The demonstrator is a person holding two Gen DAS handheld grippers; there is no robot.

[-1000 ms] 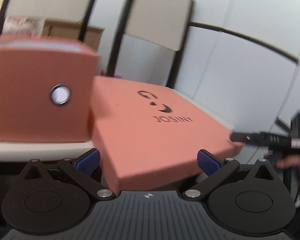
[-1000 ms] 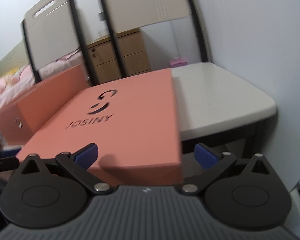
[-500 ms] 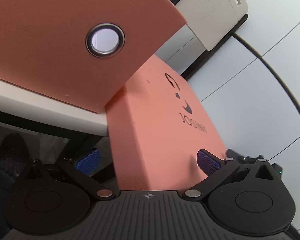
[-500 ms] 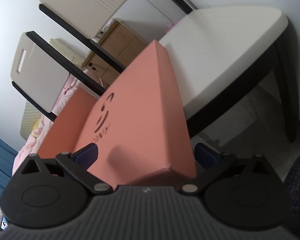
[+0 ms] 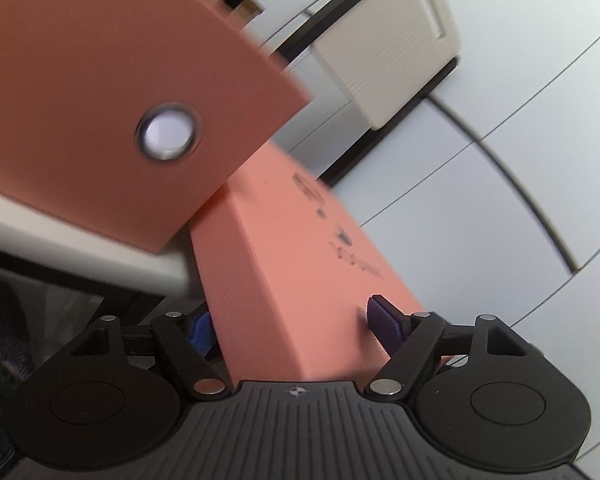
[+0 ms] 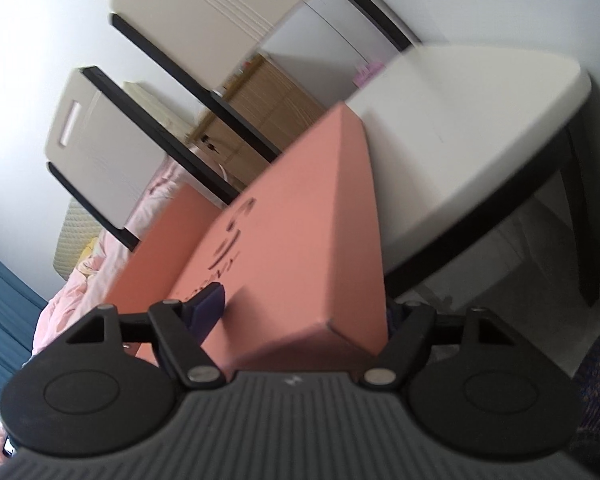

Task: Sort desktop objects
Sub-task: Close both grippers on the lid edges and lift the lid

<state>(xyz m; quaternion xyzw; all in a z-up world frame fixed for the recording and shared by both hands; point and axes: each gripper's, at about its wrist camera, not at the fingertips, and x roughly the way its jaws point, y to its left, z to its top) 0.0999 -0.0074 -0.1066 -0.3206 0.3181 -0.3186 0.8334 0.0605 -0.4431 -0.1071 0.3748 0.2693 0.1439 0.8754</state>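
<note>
Both wrist cameras, rolled and close, face the same salmon lid [image 5: 300, 272] from opposite ends.

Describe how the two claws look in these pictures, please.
Both look alike. The left claw and the right claw have ribbed dark blue fingertip pads, black linkage arms with silver pivot pins, two round black discs, and a ribbed grey body with a small white mark.

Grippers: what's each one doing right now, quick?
Left gripper: jaws closing on the pink box lid, pads at its faces.
Right gripper: jaws closing on the same lid's other end.
</note>
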